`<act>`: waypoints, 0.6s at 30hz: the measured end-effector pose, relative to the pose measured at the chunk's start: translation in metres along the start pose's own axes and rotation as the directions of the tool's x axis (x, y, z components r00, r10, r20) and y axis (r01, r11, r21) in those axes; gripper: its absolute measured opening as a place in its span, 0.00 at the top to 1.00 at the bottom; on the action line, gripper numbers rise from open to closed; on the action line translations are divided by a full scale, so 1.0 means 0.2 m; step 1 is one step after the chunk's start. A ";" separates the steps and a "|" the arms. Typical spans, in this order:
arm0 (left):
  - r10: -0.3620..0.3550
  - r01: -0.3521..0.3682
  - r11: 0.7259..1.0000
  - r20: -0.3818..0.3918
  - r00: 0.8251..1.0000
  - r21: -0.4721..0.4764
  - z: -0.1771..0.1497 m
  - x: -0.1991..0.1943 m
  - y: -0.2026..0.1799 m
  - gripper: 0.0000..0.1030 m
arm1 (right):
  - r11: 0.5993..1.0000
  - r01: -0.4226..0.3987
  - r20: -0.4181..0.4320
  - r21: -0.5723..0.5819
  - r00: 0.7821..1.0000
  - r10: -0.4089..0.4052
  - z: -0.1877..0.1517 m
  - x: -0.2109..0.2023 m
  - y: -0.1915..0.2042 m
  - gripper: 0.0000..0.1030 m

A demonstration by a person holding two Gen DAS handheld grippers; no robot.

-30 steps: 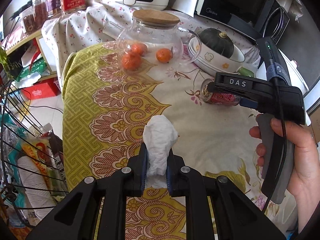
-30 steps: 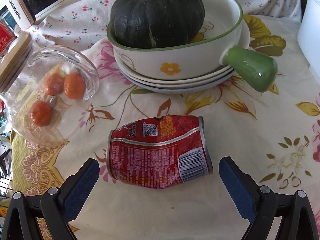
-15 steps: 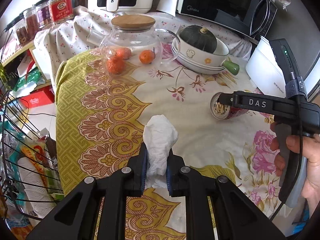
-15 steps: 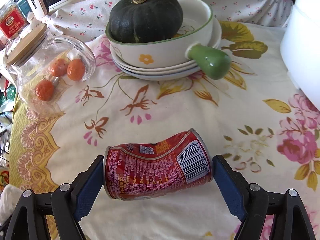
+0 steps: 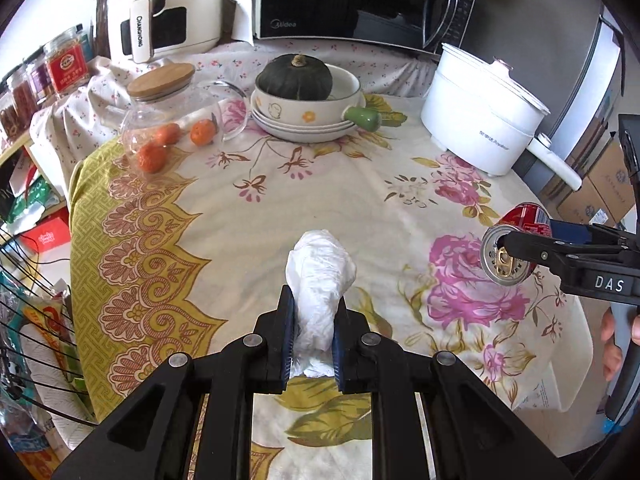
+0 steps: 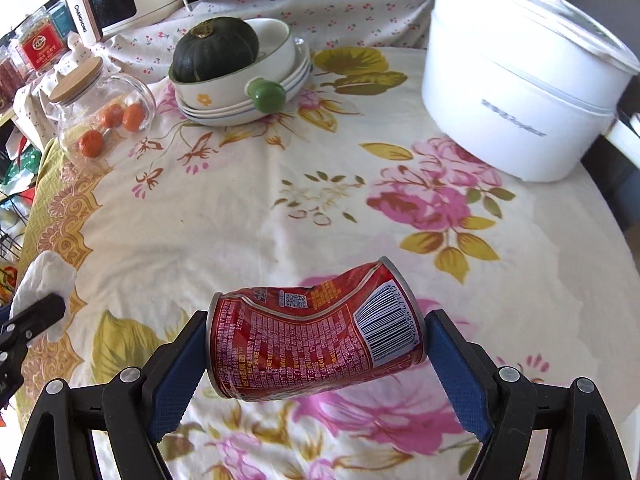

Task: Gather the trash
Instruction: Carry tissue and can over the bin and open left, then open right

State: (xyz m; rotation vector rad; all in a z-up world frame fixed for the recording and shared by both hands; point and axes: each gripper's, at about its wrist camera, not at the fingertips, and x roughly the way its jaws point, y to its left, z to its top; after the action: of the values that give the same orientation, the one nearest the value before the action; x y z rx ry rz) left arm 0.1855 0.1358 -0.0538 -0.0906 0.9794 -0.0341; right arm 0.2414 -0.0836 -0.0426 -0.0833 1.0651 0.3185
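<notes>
Left gripper [image 5: 313, 322] at lower centre of its view, jaws clamped on a crumpled white paper tissue [image 5: 320, 280], raised above the desk with the floral cream-and-yellow cloth [image 5: 320, 184]. Right gripper [image 6: 316, 344] at lower centre of its own view, jaws set wide yet pressing both ends of a dented red aluminium drink can [image 6: 314, 338], lifted clear of the cloth and lying crosswise. Farther back, a dark green squash [image 6: 218, 48] in a white bowl with green handle [image 6: 276, 40], and a white lidded electric pot [image 6: 520, 92] at upper right.
</notes>
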 end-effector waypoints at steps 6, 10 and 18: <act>-0.025 0.023 0.995 0.015 1.000 0.092 -0.02 -0.04 -0.24 0.84 | 1.000 0.023 0.017 0.006 1.000 -0.023 -0.17 -0.18 -0.21 0.15; -0.060 0.057 0.989 0.013 0.998 0.136 -0.05 -0.05 -0.40 0.84 | 0.999 0.033 0.019 0.019 0.999 -0.033 -0.30 -0.25 -0.35 0.15; -0.139 0.138 0.966 -0.012 0.990 0.216 -0.11 -0.02 -0.71 0.84 | 0.995 0.043 0.033 0.091 0.998 -0.046 -0.53 -0.33 -0.63 0.15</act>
State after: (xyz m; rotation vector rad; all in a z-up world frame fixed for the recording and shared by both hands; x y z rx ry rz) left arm 0.1666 -0.0065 -0.0487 0.0418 0.9588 -0.2691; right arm 0.1601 -0.2410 -0.0469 -0.0201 1.0403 0.2305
